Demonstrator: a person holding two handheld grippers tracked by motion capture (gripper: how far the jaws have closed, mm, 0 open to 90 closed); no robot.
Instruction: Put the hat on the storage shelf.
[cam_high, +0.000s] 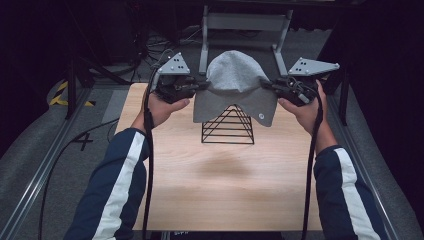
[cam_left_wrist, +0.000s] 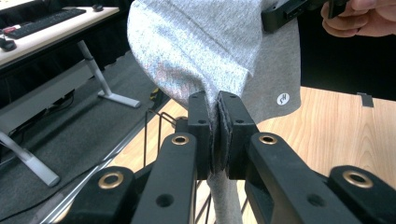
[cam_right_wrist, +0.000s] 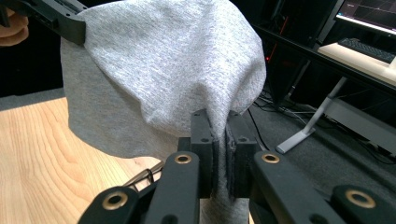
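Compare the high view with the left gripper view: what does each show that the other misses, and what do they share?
High view alone: both sleeved forearms, the left tongs and right tongs pinching opposite edges of the grey hat, and the whole wire pyramid stand under it.

Left gripper view alone: its jaws shut on the hat's edge, and a desk with a keyboard.

Both: the hat, its round logo, the wooden table, and the right tongs gripping the hat.
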